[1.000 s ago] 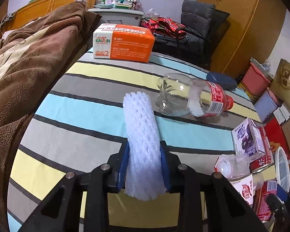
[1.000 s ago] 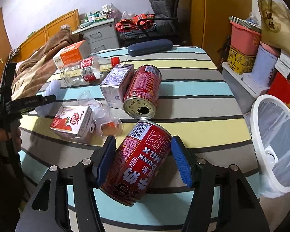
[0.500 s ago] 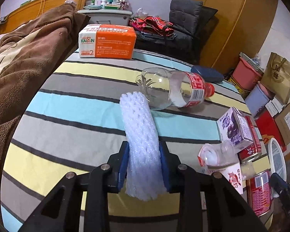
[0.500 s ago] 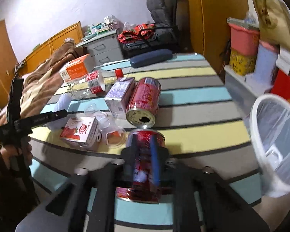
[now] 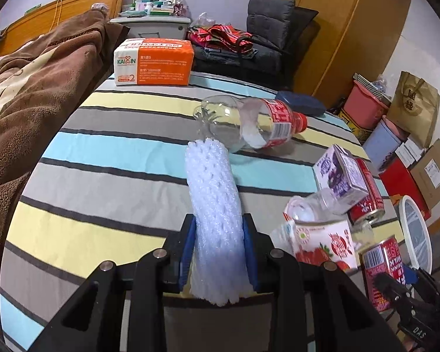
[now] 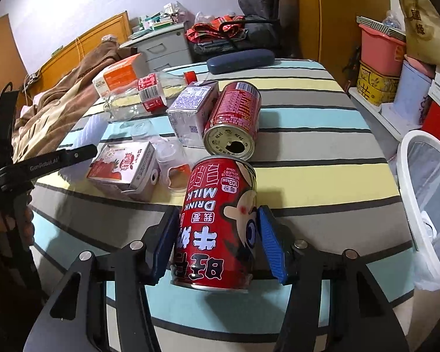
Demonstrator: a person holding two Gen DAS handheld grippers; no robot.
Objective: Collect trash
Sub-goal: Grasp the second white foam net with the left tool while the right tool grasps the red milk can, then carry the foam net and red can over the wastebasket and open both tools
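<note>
Trash bin [image 6: 407,158] (rim only) cut off at frame edge.

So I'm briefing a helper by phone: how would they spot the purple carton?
On the striped table, look at the litter cluster near its middle. The purple carton lies on its side against an open-topped red can; it is the only purple-and-white box, unlike the strawberry carton nearer the front.
</note>
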